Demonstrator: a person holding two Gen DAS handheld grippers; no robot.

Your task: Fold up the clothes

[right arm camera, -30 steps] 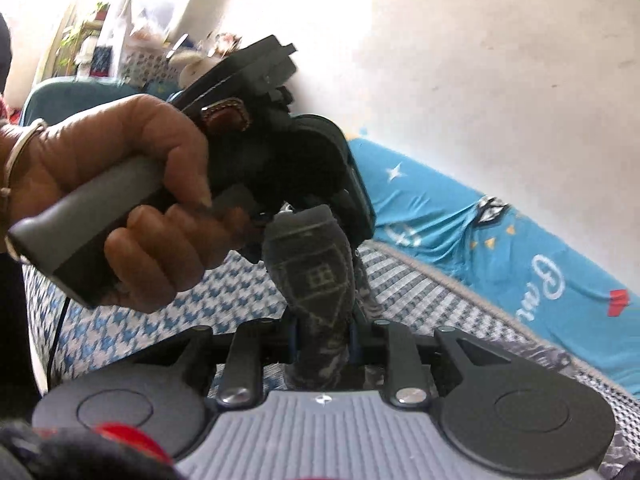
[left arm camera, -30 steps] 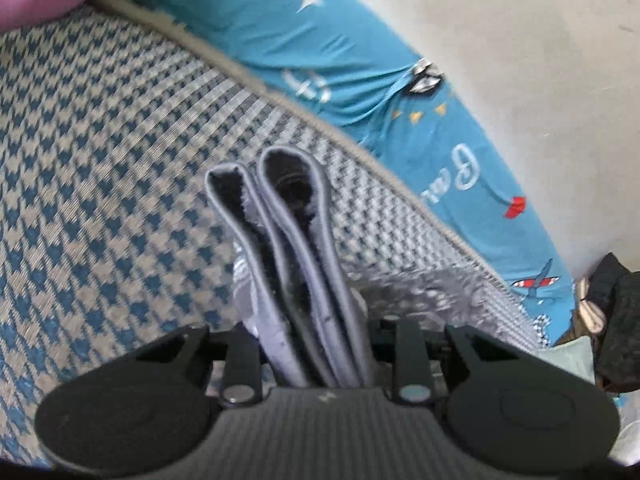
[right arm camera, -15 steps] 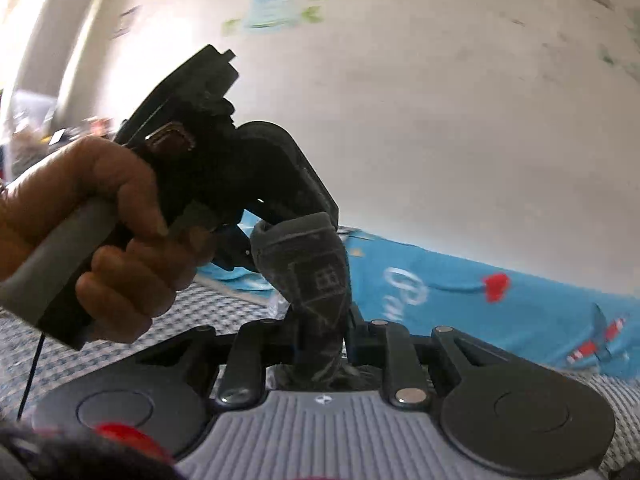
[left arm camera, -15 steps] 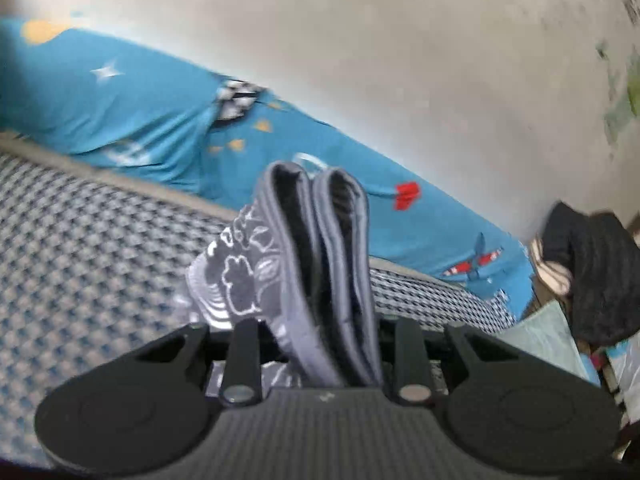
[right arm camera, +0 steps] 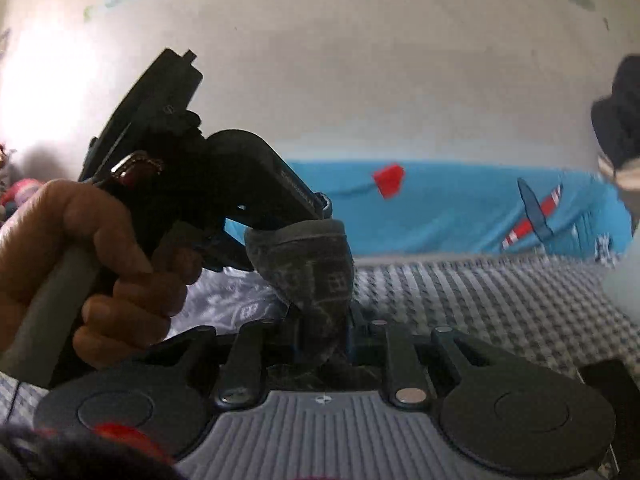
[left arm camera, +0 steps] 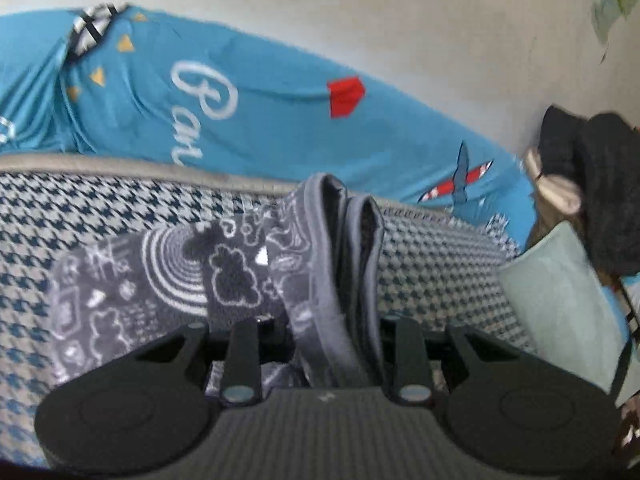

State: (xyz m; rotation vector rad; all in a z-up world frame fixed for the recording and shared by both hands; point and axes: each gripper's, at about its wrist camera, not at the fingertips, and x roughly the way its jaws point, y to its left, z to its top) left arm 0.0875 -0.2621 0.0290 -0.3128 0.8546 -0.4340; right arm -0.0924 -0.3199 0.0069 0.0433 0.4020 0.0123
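Observation:
A dark grey garment with white doodle prints (left arm camera: 168, 280) is pinched in my left gripper (left arm camera: 340, 216), which is shut on a bunched hem; the cloth hides the fingertips and drapes left over the houndstooth bedcover (left arm camera: 432, 264). My right gripper (right arm camera: 316, 248) is shut on another fold of the same grey garment (right arm camera: 316, 280), wrapped over its fingers. In the right wrist view a hand (right arm camera: 92, 264) holds the left gripper's handle, just left of and touching the cloth bundle. More of the garment lies pale below the hand.
A blue sheet with white lettering, a red shape and aeroplane prints (left arm camera: 248, 120) runs along the wall (left arm camera: 400, 20). Dark clothing (left arm camera: 592, 184) is piled at the right, above a pale green cushion (left arm camera: 560, 292).
Both grippers have swung right along the bed with the garment held. The left view now shows the printed cloth spread to the left; the dark pile and cushion came nearer.

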